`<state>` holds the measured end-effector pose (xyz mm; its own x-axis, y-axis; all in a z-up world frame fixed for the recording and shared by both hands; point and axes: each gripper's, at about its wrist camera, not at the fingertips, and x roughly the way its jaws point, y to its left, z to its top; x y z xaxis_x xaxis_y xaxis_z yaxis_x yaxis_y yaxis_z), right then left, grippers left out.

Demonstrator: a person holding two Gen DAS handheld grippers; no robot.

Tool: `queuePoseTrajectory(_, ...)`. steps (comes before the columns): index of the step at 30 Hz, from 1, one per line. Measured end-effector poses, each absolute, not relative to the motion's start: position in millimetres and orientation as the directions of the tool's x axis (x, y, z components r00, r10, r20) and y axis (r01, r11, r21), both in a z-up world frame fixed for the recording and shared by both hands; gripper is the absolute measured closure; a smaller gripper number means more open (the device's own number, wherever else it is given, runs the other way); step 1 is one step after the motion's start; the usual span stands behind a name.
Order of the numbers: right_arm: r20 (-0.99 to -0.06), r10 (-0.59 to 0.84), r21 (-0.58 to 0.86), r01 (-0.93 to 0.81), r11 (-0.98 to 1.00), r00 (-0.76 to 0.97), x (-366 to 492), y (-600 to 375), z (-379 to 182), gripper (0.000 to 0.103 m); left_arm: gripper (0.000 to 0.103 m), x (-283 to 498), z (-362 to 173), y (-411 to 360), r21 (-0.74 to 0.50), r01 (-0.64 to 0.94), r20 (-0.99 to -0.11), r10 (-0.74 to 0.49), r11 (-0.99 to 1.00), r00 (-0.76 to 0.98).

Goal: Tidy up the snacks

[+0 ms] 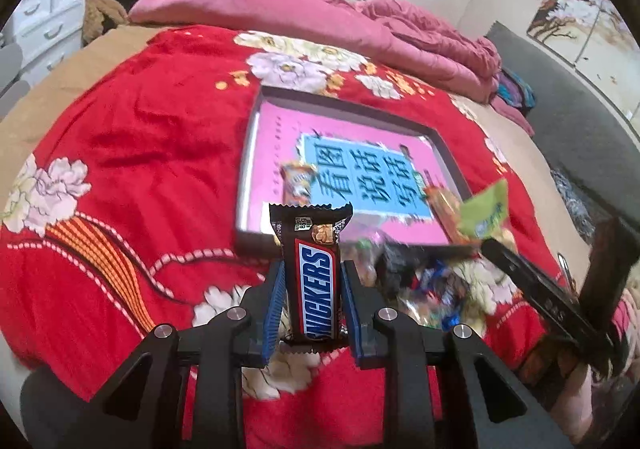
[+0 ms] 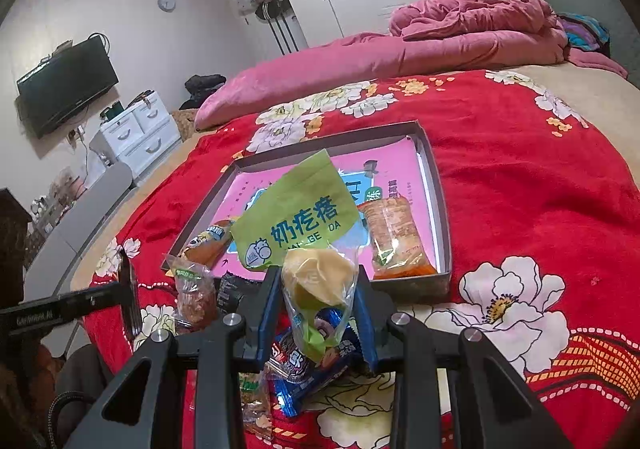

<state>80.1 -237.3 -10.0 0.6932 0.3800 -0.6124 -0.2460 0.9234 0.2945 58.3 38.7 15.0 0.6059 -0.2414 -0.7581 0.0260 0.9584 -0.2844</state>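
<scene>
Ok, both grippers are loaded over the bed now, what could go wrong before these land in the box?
1. The green-topped snack bag is pinched only at its clear lower part by the right gripper; top-heavy, it may flop or slip.
2. The Snickers bar stands tall in the left gripper and could pivot.
3. The shallow box already holds packets; new drops may land on them.

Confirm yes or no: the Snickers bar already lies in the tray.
No, the Snickers bar sits clamped in the left claw, short of the tray.
</scene>
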Motion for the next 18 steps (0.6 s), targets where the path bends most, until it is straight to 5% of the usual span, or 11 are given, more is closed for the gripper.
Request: queuePoseTrajectory(18,-0.610,0.364,0.308,-0.213,0.927,0.703,84.3,-246.8,-10.3,0.068,0.075,117.9,3.3,36.3,-0.240,-0.020,-0.757,-0.175,0.971,0.629)
